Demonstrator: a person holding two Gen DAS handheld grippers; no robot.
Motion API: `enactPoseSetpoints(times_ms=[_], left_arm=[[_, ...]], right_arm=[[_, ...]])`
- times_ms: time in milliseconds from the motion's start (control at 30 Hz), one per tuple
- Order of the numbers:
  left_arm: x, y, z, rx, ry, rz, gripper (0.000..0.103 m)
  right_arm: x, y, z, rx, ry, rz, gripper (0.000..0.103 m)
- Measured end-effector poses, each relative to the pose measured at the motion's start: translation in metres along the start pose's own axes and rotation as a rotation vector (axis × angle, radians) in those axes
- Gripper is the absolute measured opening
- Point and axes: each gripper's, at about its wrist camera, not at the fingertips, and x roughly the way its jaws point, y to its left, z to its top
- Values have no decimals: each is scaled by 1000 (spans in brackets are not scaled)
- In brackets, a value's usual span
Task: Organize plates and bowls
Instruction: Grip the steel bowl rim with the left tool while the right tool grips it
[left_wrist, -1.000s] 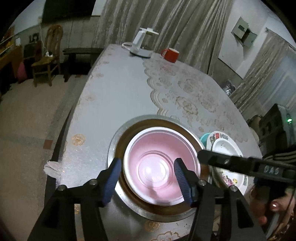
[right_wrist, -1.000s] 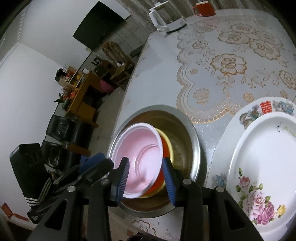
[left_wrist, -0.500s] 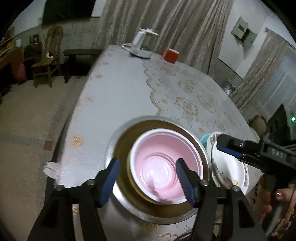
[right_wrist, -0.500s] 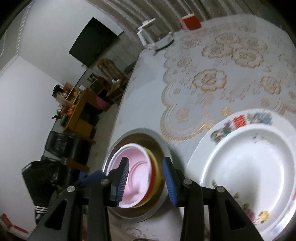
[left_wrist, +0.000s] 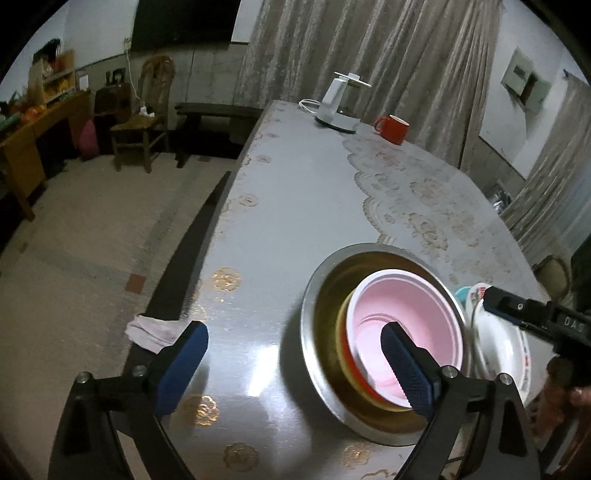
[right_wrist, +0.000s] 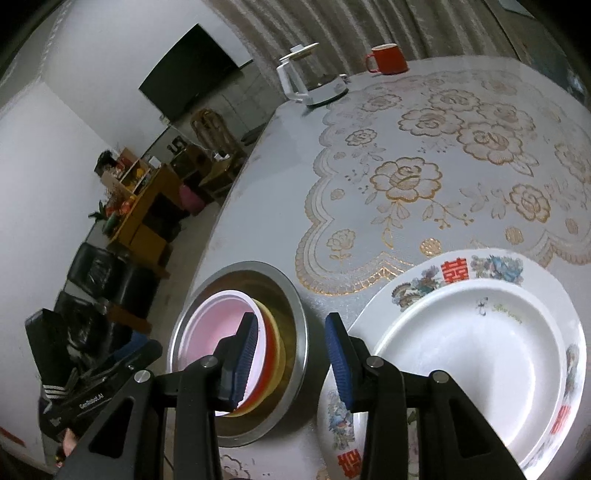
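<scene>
A pink bowl (left_wrist: 406, 328) is nested on red and yellow bowls inside a large steel bowl (left_wrist: 321, 288) near the table's front edge; the stack also shows in the right wrist view (right_wrist: 218, 325). A white plate (right_wrist: 480, 354) lies on a larger flower-patterned plate (right_wrist: 480, 266) to the right of the steel bowl. My left gripper (left_wrist: 291, 365) is open and empty, to the left of the bowls. My right gripper (right_wrist: 291, 354) is open and empty above the steel bowl's right rim (right_wrist: 299, 332).
A red mug (left_wrist: 393, 129) and a white kettle base (left_wrist: 338, 110) stand at the table's far end. A crumpled cloth (left_wrist: 151, 332) lies at the table's left edge. A lace cloth (right_wrist: 443, 166) covers the table's right part. Chairs and a bench stand beyond the table on the left.
My left gripper has opened wider and shifted left, off the pink bowl. My right gripper has pulled back and right, away from the bowl stack, with its jaws wider apart.
</scene>
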Motion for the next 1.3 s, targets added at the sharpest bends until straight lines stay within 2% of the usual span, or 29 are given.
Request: enactPoseSetpoints(times_ms=[200,400,567,700,900,1133,1300], left_arm=[[0,4,-3,13,-7,37,95],[5,12,-2,0,9,22,95],[9,18,-3,-36,44,-33,95],[13,21,-2,-57,67,-47,95],[17,21,-3,-53,86,-48,95],[17,35,-7,-101,97,-105,95],[16,35,-11,-99,104,-142,94]], right_arm=[[3,9,7,-133,-8,-30,38],[12,17,15,-227,32,-62,37],[25,16,23,-246,89,-50,35],[31,19,24,-271,127,-64,35],[39,19,26,-287,163,-73,35],[47,17,30,-291,219,-48,32],[48,18,31,-305,237,-38,32]])
